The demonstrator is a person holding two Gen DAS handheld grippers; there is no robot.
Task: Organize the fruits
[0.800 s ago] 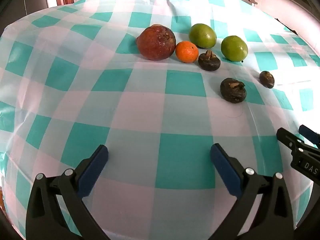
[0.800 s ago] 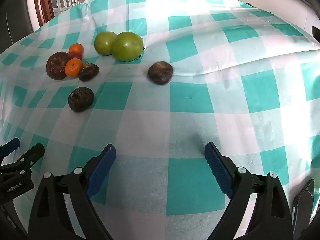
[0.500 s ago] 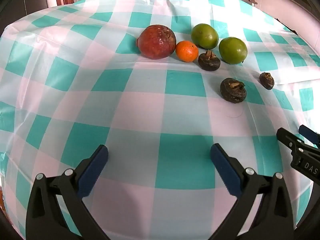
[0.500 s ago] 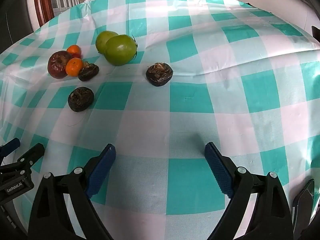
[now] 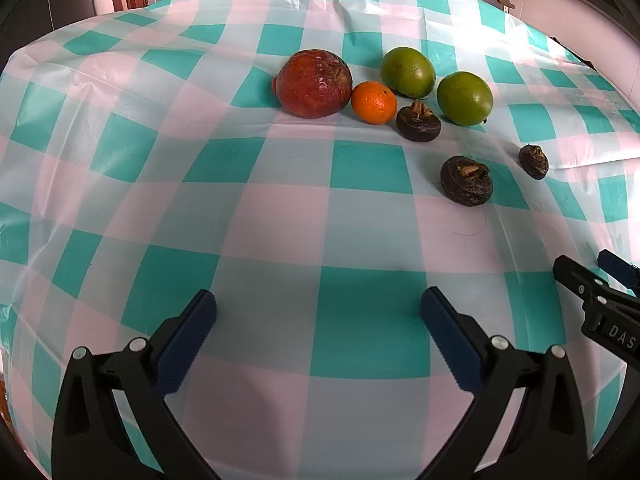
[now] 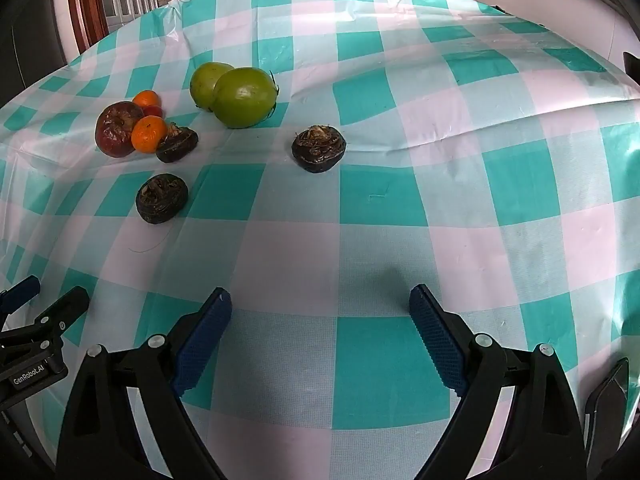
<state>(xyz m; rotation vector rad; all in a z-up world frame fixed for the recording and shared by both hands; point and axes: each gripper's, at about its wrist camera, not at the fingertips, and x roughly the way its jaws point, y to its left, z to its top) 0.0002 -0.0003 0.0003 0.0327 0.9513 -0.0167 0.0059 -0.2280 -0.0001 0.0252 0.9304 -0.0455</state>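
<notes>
Looking along the left claw [image 5: 318, 316], its blue-padded jaws stand wide apart over the teal-and-white checked plastic cloth of the tabletop [image 5: 160, 184], holding nothing. Well ahead lie the fruits: a large wrinkled dark-red round fruit [image 5: 314, 83] touching a small orange mandarin [image 5: 374, 102], two smooth green round fruits [image 5: 407, 70] [image 5: 464, 98] behind, and three dark brown water chestnuts [image 5: 418, 121] [image 5: 466, 180] [image 5: 533, 161], the last two set apart from the cluster. The right claw [image 5: 592, 280] shows at the right edge. From the right wrist view, the right claw [image 6: 318, 320] is likewise spread open and empty, with the lone dark chestnut [image 6: 319, 148] nearest and straight ahead, another [image 6: 161, 198] to its left, and a second small mandarin [image 6: 147, 99] behind the red fruit [image 6: 118, 129]. The chestnuts look light, hard and rough, probably easiest pinched across their flat sides; the green fruits [image 6: 245, 97] look heavier, smooth and inclined to roll, so a grip across the widest middle seems wise. The wrinkled red fruit may be soft and bruise. Creases in the slick cloth could catch a low claw, and the packed cluster leaves little room for jaws between neighbours.
</notes>
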